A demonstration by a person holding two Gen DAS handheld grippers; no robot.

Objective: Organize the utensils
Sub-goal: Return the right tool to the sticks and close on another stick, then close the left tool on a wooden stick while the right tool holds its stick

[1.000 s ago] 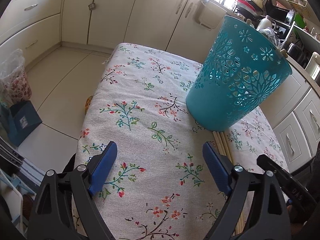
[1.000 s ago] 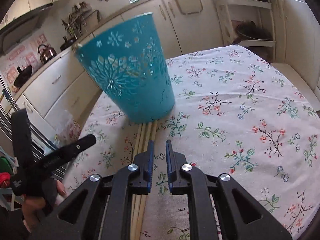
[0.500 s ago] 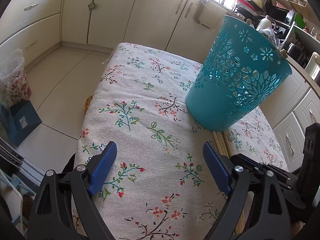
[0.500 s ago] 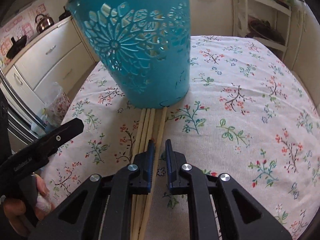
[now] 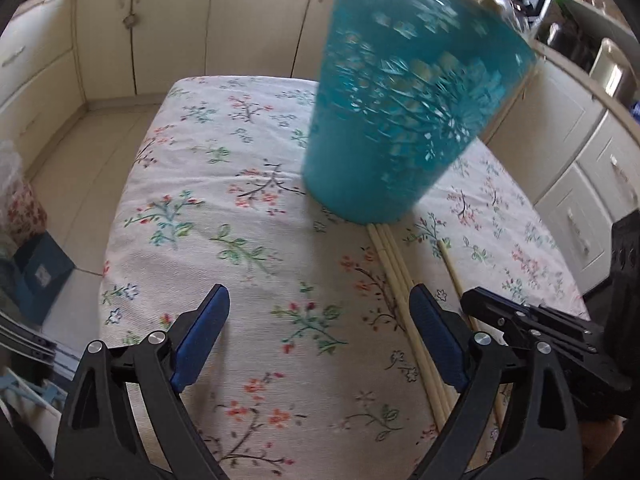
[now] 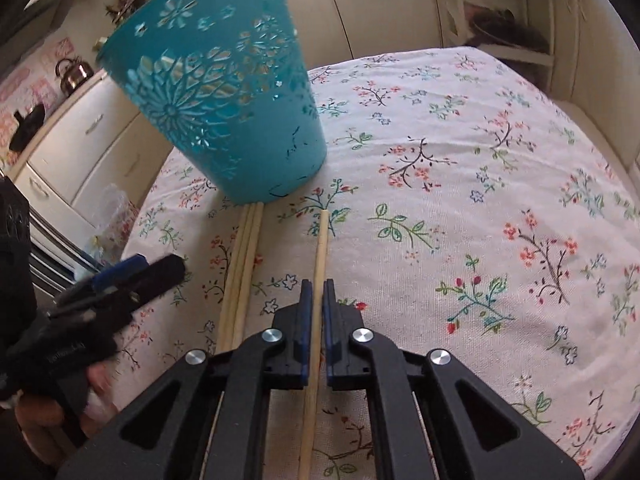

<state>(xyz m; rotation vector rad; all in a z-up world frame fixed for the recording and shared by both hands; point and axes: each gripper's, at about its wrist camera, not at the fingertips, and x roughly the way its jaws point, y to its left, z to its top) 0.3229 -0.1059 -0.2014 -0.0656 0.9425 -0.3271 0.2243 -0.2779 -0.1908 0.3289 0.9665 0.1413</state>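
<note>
A teal cut-out basket (image 5: pixel 404 120) stands on the flowered tablecloth (image 5: pixel 240 216); it also shows in the right wrist view (image 6: pixel 224 108). Three wooden sticks (image 6: pixel 244 264) lie side by side in front of it (image 5: pixel 394 276). My right gripper (image 6: pixel 315 292) is shut on a fourth wooden stick (image 6: pixel 321 240), held apart from the others to their right; that stick shows in the left wrist view (image 5: pixel 454 268). My left gripper (image 5: pixel 320 320) is open and empty over the cloth, left of the sticks.
Cream kitchen cabinets (image 5: pixel 160 28) stand behind the table and at the right (image 5: pixel 580 184). A tiled floor (image 5: pixel 72 176) with bags (image 5: pixel 36 268) lies to the left. A kettle (image 6: pixel 74 74) sits on the counter.
My right gripper has closed on one stick and pulled it away from the bundle to the right. My left gripper has moved closer to the basket and sticks, still open.
</note>
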